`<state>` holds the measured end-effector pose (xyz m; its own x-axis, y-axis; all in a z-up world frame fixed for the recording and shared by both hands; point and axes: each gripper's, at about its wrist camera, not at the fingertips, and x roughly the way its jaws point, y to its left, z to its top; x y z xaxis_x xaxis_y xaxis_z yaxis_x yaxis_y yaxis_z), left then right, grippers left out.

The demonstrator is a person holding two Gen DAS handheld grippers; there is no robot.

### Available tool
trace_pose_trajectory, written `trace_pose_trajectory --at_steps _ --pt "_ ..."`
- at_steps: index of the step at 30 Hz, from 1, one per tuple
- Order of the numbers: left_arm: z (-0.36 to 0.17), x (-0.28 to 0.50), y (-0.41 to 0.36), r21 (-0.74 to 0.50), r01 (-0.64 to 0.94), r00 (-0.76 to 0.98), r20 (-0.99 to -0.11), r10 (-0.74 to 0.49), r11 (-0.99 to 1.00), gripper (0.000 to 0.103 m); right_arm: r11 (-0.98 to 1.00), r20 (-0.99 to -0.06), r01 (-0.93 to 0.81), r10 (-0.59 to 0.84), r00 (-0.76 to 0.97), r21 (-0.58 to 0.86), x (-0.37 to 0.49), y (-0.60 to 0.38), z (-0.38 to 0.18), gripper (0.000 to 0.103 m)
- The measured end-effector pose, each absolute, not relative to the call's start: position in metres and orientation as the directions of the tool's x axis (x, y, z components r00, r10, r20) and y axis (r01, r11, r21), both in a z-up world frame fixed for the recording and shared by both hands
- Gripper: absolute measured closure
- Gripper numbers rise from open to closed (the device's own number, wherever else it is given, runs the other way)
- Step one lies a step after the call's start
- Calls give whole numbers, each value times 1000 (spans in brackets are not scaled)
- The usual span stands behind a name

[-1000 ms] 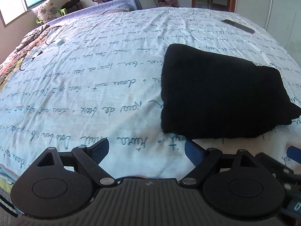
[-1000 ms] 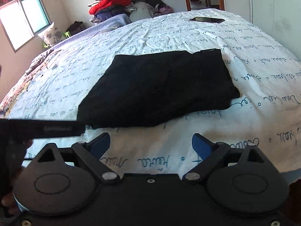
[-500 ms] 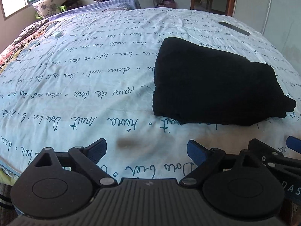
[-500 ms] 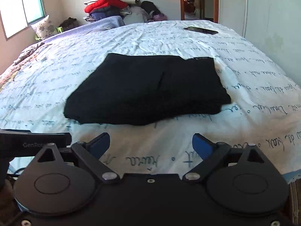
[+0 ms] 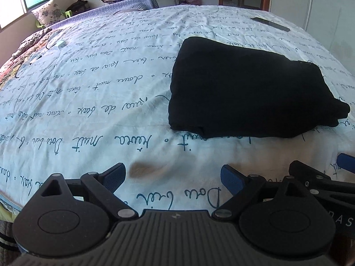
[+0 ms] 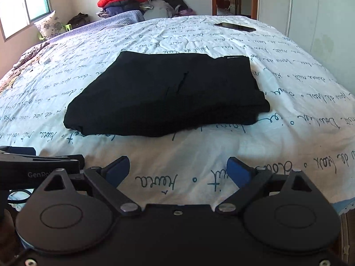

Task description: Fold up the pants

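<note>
The black pants point(image 5: 248, 88) lie folded in a flat rectangle on the white bedspread with blue script point(image 5: 88, 102). In the right wrist view the pants point(image 6: 168, 95) lie ahead of the fingers. My left gripper point(image 5: 173, 175) is open and empty, near the bed's front edge, left of and short of the pants. My right gripper point(image 6: 178, 169) is open and empty, in front of the pants and apart from them. The right gripper's blue fingertip point(image 5: 346, 163) shows at the right edge of the left wrist view.
A dark phone point(image 6: 235, 27) lies on the bed's far right part. A pile of clothes point(image 6: 124, 0) sits beyond the far end. A flowered pillow point(image 6: 47, 25) and a window point(image 6: 24, 2) are at the far left. A white wall point(image 6: 321, 22) runs along the right.
Both grippers have drawn back toward the bed's front edge, away from the folded pants. The pants have not moved.
</note>
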<state>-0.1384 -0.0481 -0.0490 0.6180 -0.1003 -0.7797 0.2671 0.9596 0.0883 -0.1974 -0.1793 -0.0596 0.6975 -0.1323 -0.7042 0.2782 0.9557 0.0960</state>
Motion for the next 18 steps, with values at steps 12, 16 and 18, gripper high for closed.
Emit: trace_pose_trajectory --at_steps 12,16,18 --pt "-52 -131 -41 66 230 599 -796 -88 971 8 949 -714 305 -160 681 77 -195 -192 -64 8" --pt "-53 -132 -42 76 234 603 -793 -83 969 8 953 -717 294 -155 679 72 -194 -189 -66 7" --pt "-54 -132 -43 79 236 600 -796 -82 968 7 953 -719 295 -156 677 71 -194 -188 -68 8"
